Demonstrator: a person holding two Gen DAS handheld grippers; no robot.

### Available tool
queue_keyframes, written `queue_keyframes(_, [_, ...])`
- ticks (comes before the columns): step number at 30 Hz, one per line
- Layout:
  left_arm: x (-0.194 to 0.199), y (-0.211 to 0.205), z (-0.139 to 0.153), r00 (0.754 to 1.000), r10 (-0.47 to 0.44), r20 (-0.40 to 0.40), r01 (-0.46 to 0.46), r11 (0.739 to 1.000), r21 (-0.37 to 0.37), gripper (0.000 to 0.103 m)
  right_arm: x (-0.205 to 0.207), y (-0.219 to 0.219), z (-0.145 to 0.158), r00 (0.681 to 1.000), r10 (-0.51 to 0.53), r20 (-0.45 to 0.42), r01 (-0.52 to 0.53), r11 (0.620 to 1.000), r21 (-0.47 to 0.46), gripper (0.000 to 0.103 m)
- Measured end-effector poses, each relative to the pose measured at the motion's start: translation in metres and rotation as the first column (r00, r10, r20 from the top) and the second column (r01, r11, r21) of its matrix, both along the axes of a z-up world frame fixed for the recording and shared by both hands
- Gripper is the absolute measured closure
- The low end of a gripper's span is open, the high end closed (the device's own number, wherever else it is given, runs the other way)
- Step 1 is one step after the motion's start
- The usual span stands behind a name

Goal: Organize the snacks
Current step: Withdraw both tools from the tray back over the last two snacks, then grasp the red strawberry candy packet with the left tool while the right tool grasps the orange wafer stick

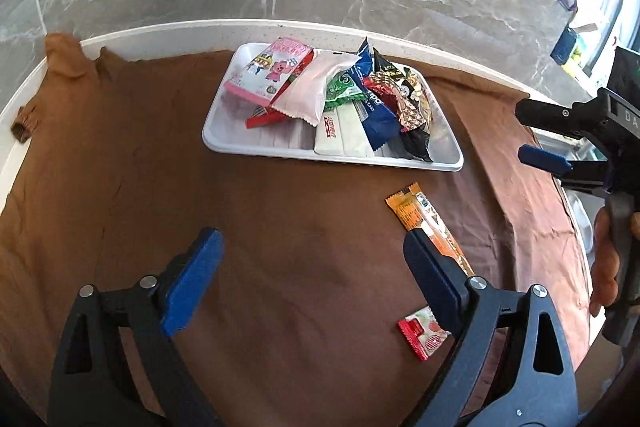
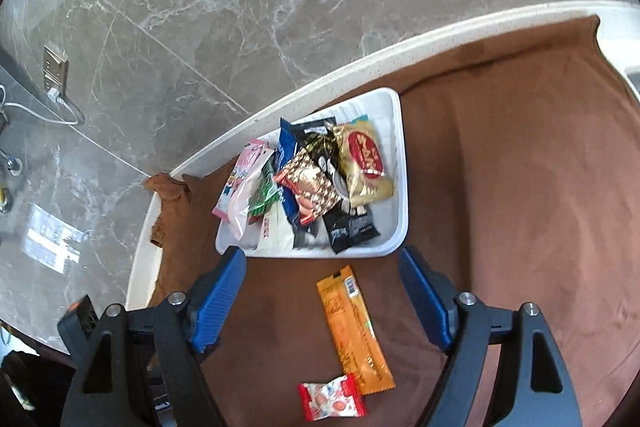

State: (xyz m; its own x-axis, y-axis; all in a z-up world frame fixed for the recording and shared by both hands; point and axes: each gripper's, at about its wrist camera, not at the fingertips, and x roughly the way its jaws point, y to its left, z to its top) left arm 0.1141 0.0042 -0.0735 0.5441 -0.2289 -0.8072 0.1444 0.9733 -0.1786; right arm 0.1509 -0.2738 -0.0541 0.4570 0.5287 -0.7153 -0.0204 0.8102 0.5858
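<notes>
The lower end of the orange bar (image 1: 430, 227) is covered by the left gripper (image 1: 312, 283) in the left wrist view, and part of the red-and-white candy (image 1: 424, 333) is cut off by the same finger; both are seen whole in the right wrist view, orange bar (image 2: 354, 331) and red-and-white candy (image 2: 331, 402) touching at the bar's near end. Wrappers in the white tray (image 1: 224, 139) are piled and overlapped, so an exact count cannot be made; roughly eight are made out, print mostly unreadable. One tray, one bar and one candy are counted. Left gripper jaws are spread wide, nothing held; tray ahead of it, bar at its right finger. Right gripper (image 2: 322, 303) jaws are spread wide, empty; bar and candy lie between its fingers, tray (image 2: 394, 155) just beyond the tips. All rests on a brown cloth (image 2: 500, 187).
</notes>
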Motion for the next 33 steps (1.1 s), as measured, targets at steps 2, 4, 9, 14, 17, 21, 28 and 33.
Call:
queue_keyframes(2, [-0.004, -0.003, -0.002, 1.0, 0.006, -0.007, -0.006, 1.0, -0.004, 0.008, -0.004, 0.0, 0.0, 1.0, 0.018, 0.006, -0.018, 1.0, -0.009, 0.018])
queue_keyframes(4, [-0.009, -0.008, -0.007, 1.0, 0.019, -0.023, -0.019, 1.0, -0.009, 0.002, -0.006, 0.0, -0.002, 0.999, 0.043, -0.002, -0.043, 0.999, -0.016, 0.018])
queue_keyframes(9, [-0.018, -0.022, -0.019, 0.998, 0.046, -0.041, -0.046, 0.999, -0.007, 0.0, -0.006, -0.002, -0.012, 0.99, 0.127, -0.055, -0.128, 0.992, -0.014, 0.018])
queue_keyframes(14, [-0.029, -0.05, -0.023, 0.999, -0.05, 0.003, 0.05, 0.999, -0.005, 0.0, -0.004, 0.008, -0.035, 0.962, 0.233, -0.143, -0.246, 0.966, -0.079, 0.018])
queue_keyframes(17, [-0.032, -0.071, -0.031, 0.988, -0.157, 0.003, 0.156, 0.986, 0.063, 0.0, -0.002, 0.019, -0.046, 0.939, 0.295, -0.178, -0.316, 0.942, -0.109, 0.018])
queue_keyframes(21, [-0.031, -0.085, -0.047, 0.964, -0.26, -0.047, 0.263, 0.961, 0.083, 0.001, 0.003, 0.03, -0.06, 0.917, 0.342, -0.207, -0.374, 0.917, -0.141, 0.021])
queue_keyframes(28, [-0.016, -0.091, -0.059, 0.925, -0.373, -0.075, 0.378, 0.923, 0.076, 0.002, 0.011, 0.047, -0.076, 0.889, 0.388, -0.245, -0.425, 0.897, -0.12, 0.026])
queue_keyframes(33, [-0.004, -0.091, -0.063, 0.924, -0.373, -0.084, 0.378, 0.923, 0.065, 0.002, 0.016, 0.051, -0.083, 0.892, 0.379, -0.246, -0.413, 0.905, -0.105, 0.028])
